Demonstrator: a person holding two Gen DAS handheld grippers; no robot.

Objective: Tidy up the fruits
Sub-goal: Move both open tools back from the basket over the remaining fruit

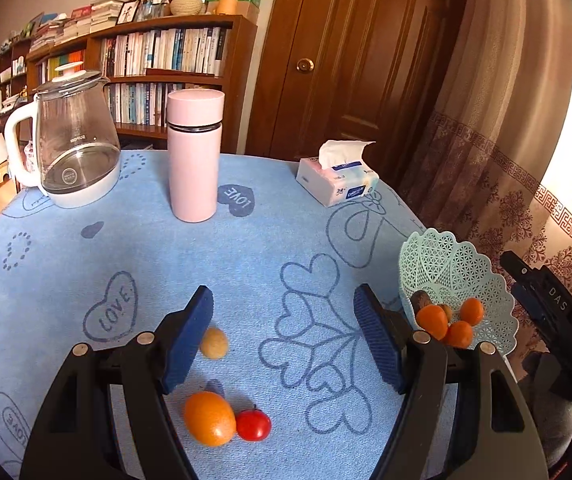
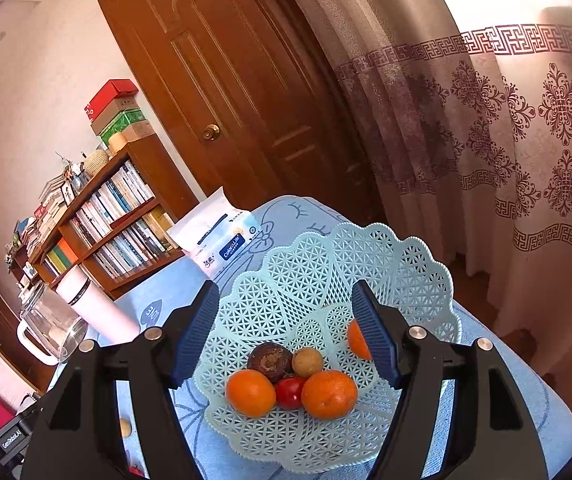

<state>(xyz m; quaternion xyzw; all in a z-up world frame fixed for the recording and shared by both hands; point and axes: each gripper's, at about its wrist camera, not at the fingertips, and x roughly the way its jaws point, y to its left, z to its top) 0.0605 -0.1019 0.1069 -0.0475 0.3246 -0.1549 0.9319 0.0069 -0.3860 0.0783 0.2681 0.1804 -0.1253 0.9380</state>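
Fruit is left on the blue tablecloth: an orange touching a small tomato, with a pale longan just beyond. All are judged light, round and prone to rolling; the tomato is soft, so its widest middle should be pinched gently. Both the left gripper and right gripper are held open and empty, the right over the lattice basket of fruit. The pink flask, kettle and tissue pack stand well clear.
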